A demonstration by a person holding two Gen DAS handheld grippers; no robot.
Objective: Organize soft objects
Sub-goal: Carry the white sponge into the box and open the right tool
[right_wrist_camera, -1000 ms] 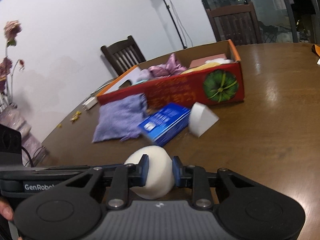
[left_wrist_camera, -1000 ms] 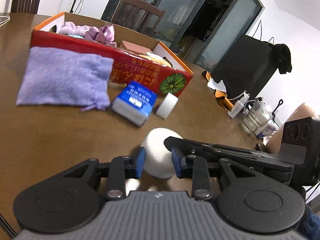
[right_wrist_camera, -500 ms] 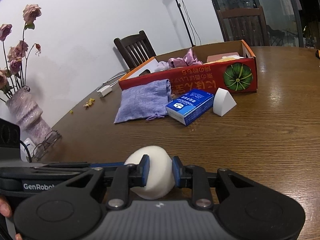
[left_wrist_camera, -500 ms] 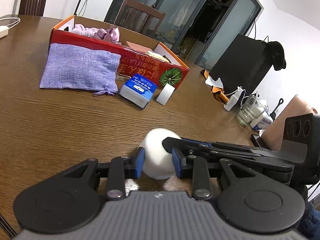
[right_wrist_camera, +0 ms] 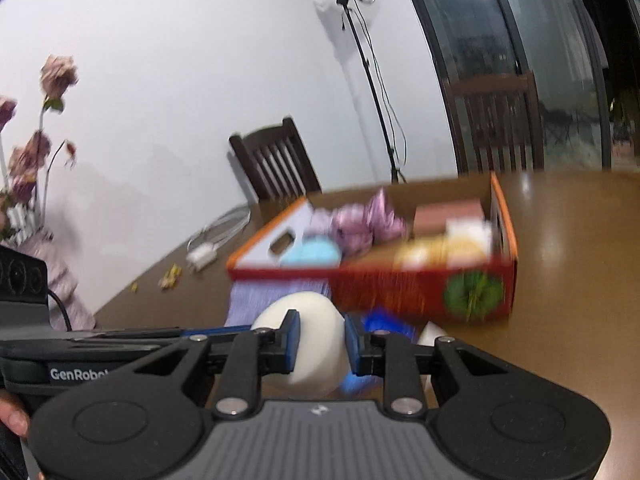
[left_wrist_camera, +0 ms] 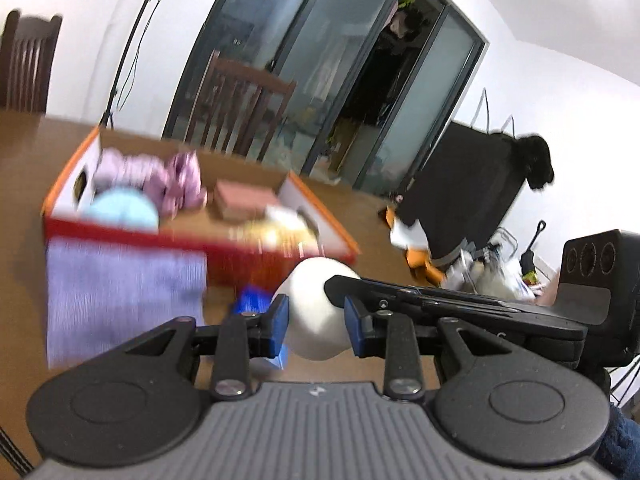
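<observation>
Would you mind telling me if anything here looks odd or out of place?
Both tools, left and right, pinch the same white foam egg at once. Small yellowish scraps lie scattered on the table near a white charger.

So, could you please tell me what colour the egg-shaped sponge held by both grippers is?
The sponge is plain white, clearest in the right wrist view.

I saw a dark wooden chair [right_wrist_camera: 276, 164] against the wall, dried roses [right_wrist_camera: 36, 120], and a light stand [right_wrist_camera: 360, 52].
</observation>
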